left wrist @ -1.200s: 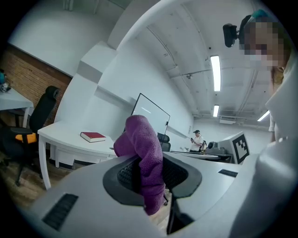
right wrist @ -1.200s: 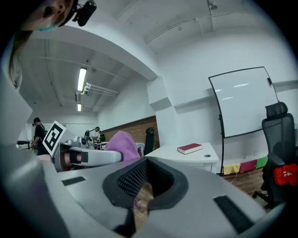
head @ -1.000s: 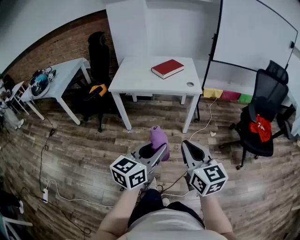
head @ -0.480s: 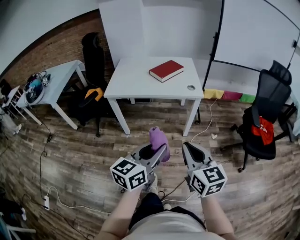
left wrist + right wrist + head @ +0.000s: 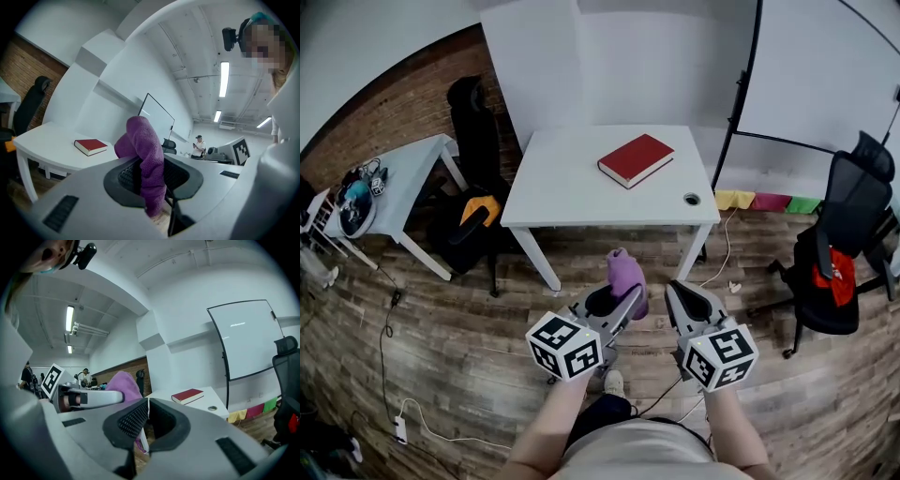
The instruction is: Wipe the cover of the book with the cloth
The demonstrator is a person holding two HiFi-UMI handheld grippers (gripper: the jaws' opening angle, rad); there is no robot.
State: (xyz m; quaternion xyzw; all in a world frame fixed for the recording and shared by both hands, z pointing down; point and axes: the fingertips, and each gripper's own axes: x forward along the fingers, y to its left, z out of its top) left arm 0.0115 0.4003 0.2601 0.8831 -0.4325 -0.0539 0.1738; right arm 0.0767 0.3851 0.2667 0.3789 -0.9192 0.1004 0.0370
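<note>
Currently left gripper [image 5: 627,294] pinches purple cloth [image 5: 623,274], its lower end hidden between the jaws. Right gripper [image 5: 674,292] pressed together, empty. Red book [image 5: 636,159] lies on white table [image 5: 558,183], well apart; cover detail indistinct.

We see a white desk [image 5: 572,183] on four legs, standing on a wood-plank floor [image 5: 459,347]. A closed red book [image 5: 636,159] lies flat on it toward the far right, askew to the edges. Near the desk's front right corner sits a small round hole [image 5: 692,199]. A white power strip [image 5: 400,429] lies on the floor.
</note>
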